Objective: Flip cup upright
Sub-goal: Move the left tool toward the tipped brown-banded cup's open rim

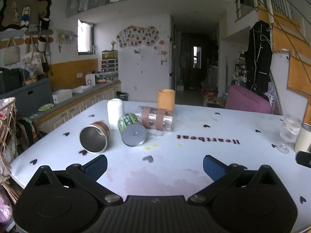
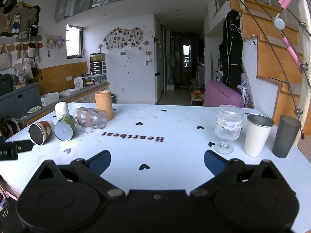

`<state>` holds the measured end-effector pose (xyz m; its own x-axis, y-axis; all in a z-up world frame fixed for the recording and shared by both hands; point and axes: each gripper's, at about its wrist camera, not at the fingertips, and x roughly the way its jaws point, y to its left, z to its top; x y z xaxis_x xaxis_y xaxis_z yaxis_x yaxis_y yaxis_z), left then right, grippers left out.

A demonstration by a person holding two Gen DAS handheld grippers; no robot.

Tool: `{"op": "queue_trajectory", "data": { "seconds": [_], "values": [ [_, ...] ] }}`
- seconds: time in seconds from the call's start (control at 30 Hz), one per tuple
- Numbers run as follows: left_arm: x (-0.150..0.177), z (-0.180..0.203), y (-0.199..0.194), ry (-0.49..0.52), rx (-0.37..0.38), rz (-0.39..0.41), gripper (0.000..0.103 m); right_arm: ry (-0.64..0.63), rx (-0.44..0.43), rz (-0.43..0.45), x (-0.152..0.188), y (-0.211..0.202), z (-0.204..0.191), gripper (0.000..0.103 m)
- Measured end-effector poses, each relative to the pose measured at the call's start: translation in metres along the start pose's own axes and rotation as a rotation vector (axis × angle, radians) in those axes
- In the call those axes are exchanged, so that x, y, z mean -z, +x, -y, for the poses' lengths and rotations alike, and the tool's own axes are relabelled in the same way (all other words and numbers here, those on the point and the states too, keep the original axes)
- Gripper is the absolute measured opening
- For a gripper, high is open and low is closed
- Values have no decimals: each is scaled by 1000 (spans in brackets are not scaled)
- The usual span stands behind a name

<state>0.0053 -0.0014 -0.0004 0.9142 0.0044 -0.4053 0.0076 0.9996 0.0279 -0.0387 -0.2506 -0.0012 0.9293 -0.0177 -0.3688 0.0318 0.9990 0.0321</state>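
While both grippers hover wide apart and empty, the left gripper (image 1: 155, 164) is nearer the steel cup (image 1: 94, 138), which lies on its side toward the table's (image 1: 194, 155) left edge, mouth facing back at it; the right gripper (image 2: 157, 162) sits farther off.

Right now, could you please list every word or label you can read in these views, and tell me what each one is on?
"Heartbeat": printed in black on the white tablecloth, upside down from both cameras.
Green-labelled can: label print too blurred to read.
Left claw's body, seen at the right wrist view's left edge: white lettering, unreadable.
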Motion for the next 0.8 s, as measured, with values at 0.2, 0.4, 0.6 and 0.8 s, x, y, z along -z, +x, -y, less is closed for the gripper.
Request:
{"op": "queue_trajectory", "data": {
  "seconds": [0.2,0.4,0.6,0.8],
  "values": [
    [-7,-34,36,27,-29,23,103,2,-20,-3,4,3,-1,103],
    [-25,-75,79,54,-118,37,103,6,-46,-9,9,7,-4,103],
    [-48,-110,131,41,-131,-1,103,12,-85,4,14,6,-9,103],
    [-61,-124,180,44,-132,-41,102,-1,-125,26,19,2,-12,103]
  ]
}}
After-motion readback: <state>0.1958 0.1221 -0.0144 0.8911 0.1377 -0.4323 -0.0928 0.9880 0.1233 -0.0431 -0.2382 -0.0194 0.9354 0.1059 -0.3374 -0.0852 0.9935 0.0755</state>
